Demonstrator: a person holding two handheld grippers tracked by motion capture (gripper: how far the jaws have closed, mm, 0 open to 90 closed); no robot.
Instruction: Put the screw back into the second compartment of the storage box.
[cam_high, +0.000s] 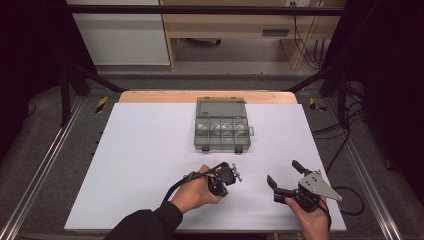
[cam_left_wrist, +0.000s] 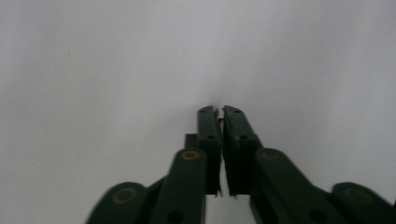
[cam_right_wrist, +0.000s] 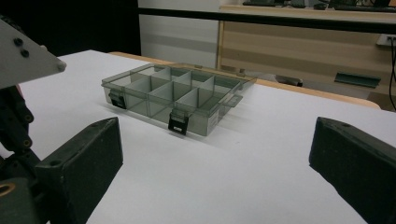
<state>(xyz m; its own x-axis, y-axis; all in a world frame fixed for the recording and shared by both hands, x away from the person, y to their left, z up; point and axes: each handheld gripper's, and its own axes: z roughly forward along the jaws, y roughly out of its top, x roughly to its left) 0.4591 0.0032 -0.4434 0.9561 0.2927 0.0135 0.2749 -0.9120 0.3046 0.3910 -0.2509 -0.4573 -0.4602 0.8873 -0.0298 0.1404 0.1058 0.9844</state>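
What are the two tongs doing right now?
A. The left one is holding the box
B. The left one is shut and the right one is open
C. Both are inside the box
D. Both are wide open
B: the left tongs have their jaws pressed together over the bare white table, while the right tongs stand wide apart, pointing toward the compartment box.

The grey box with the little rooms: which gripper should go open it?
Probably the right gripper: its jaws are wide open and its view looks straight at the box and its latches. The left gripper is shut and points down at the white table.
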